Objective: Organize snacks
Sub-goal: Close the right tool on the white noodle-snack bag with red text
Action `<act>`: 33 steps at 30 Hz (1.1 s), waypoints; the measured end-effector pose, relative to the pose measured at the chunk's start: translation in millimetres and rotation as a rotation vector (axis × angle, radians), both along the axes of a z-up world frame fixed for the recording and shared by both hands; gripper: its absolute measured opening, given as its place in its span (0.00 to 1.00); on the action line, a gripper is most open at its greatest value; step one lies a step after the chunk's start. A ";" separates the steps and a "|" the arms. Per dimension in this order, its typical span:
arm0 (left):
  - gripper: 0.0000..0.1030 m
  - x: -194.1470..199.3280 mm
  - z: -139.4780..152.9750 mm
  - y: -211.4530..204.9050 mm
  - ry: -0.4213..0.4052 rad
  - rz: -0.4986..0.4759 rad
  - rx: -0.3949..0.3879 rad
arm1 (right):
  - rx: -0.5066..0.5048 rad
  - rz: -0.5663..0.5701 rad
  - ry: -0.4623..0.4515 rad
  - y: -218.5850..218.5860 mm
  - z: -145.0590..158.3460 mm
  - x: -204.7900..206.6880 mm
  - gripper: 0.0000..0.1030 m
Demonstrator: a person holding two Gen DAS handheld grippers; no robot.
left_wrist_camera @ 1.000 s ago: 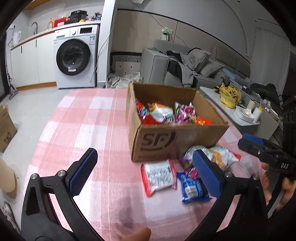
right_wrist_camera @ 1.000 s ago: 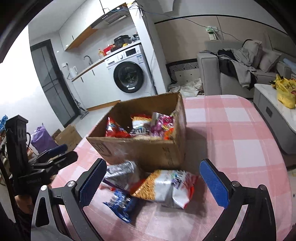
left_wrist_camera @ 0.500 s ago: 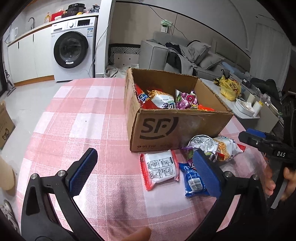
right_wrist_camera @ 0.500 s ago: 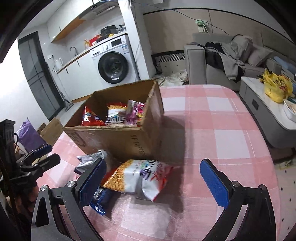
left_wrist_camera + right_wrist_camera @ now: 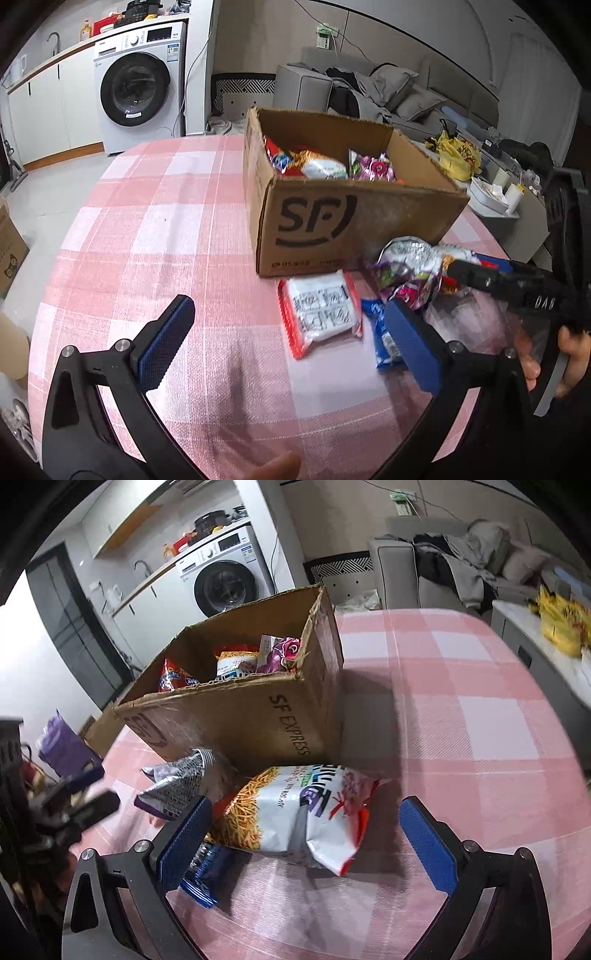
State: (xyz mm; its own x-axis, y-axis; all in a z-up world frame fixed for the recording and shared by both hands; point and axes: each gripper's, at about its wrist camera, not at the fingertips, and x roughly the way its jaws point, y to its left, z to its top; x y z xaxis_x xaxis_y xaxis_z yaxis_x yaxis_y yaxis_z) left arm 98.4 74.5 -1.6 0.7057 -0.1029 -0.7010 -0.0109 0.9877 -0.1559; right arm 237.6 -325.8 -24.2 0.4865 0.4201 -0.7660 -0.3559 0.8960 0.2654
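Four loose packets are lying on the pink-checked bench (image 5: pixel 155 229) just in front of the brown cardboard box (image 5: pixel 343 225), which is already holding several bags. My right gripper (image 5: pixel 306 840) is hanging wide open, holding nothing, its fingers straddling the puffy white-and-orange bag of stick snacks (image 5: pixel 295 812). My left gripper (image 5: pixel 284 339) is also gaping and empty, near the flat red-edged white packet (image 5: pixel 319 314). I am worrying that the air-filled bag could squirt sideways or have its contents crushed if I am squeezing too hard, and that my left finger could snag the small blue wrapper (image 5: pixel 205 875) underneath it. The crumpled silver-and-purple bag (image 5: pixel 177 782) is leaning against the box wall.
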 end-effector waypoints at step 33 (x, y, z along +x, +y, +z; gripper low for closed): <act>0.99 3.8 -16.4 11.3 0.037 0.027 -0.019 | -0.060 0.030 0.048 -1.8 -19.6 3.3 0.83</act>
State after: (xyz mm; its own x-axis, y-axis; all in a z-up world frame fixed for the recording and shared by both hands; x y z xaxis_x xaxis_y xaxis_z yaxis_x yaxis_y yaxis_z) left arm 102.2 85.8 -18.0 0.6821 -0.0983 -0.7246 -0.0432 0.9838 -0.1741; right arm 240.9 -327.6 -43.8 0.4362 0.3864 -0.8127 -0.3712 0.9000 0.2286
